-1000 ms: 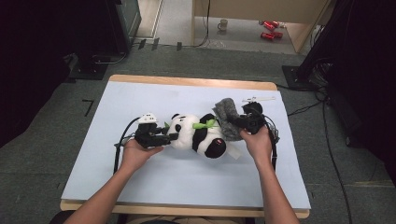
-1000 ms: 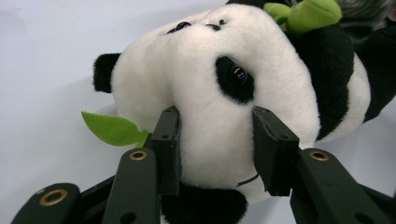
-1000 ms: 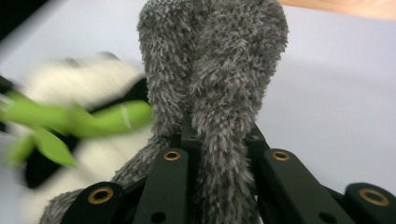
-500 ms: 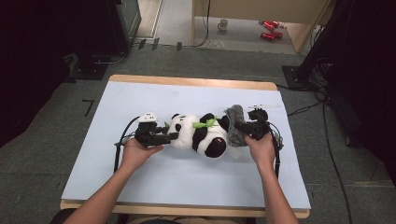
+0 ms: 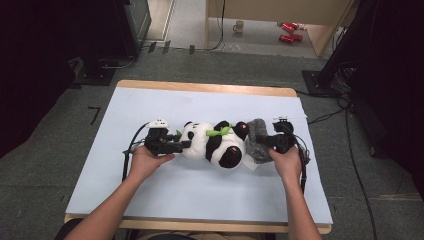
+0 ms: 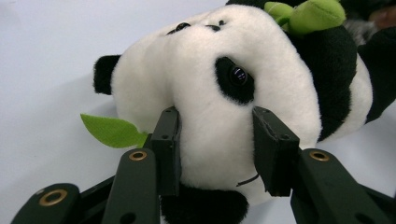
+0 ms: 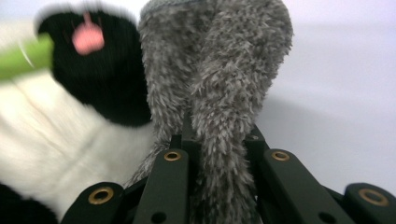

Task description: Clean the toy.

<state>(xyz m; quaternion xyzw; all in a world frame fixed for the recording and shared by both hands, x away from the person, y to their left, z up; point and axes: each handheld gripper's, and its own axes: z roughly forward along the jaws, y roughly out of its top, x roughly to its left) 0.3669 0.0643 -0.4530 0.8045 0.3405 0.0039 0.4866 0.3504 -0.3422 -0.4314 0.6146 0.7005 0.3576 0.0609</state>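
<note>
A black-and-white panda plush (image 5: 215,145) lies on its side in the middle of the pale blue table (image 5: 200,200), with a green leaf sprig on its chest. My left gripper (image 5: 182,145) is shut on its head; in the left gripper view the pads press into the white fur of the panda (image 6: 224,93) on both sides of the left gripper (image 6: 217,140). My right gripper (image 5: 265,142) is shut on a grey fuzzy piece of fabric (image 5: 256,140) at the panda's foot end. The right gripper view shows this grey fabric (image 7: 219,70) bunched between the jaws of the right gripper (image 7: 215,144), beside a black foot (image 7: 100,79).
Cables trail from both grippers across the table. A small white tag (image 5: 252,167) lies under the panda's legs. A mug (image 5: 239,26) and red items (image 5: 287,31) sit on the floor beyond the far edge. Dark equipment stands on both sides.
My right hand has brought the grey fabric toward the near side of the table, down beside the panda's feet. The left hand and the panda's head have stayed put.
</note>
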